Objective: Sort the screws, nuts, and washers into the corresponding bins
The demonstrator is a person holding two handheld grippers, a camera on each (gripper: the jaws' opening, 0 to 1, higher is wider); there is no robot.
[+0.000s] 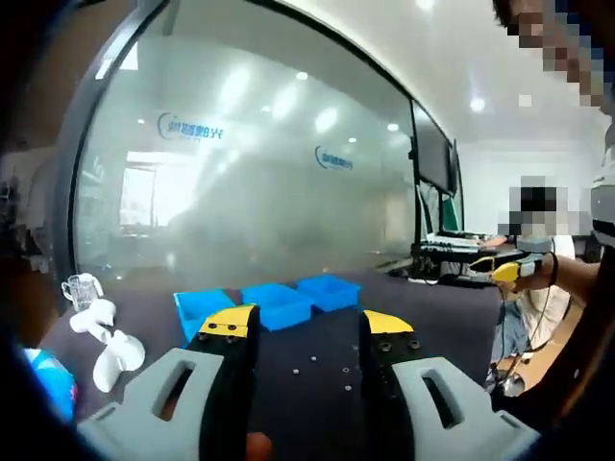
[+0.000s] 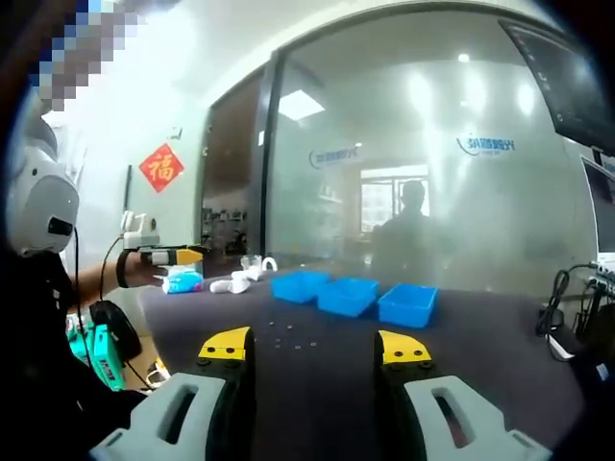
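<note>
Screws, nuts and washers: small pale specks (image 2: 288,338) scattered loose on the dark worktop (image 2: 480,355), in front of the bins; in the left gripper view a few specks (image 1: 317,360) lie between the two jaws' lines of sight. Too small to tell which is which.
Bins: three blue open trays in a row on the worktop, touching or nearly so; left bin (image 2: 299,285), middle bin (image 2: 349,296), right bin (image 2: 407,303) as the right gripper view shows them. In the left gripper view the same row runs (image 1: 206,309), (image 1: 277,304), (image 1: 330,291). Their contents cannot be made out.
Left claw: (image 1: 305,331) jaws well apart, nothing between them, held above the worktop short of the bins; also seen from the side in the right gripper view (image 2: 183,255), out past the worktop's edge.
Right claw: (image 2: 314,351) jaws apart, holding nothing, above the worktop with the loose parts just ahead; seen far off in the left gripper view (image 1: 506,270).
Other things: white plastic pieces (image 1: 106,346) and a clear cup (image 1: 82,288) near the worktop's end; a frosted glass wall (image 1: 269,173) behind; a red paper ornament (image 2: 161,166) on the wall.
</note>
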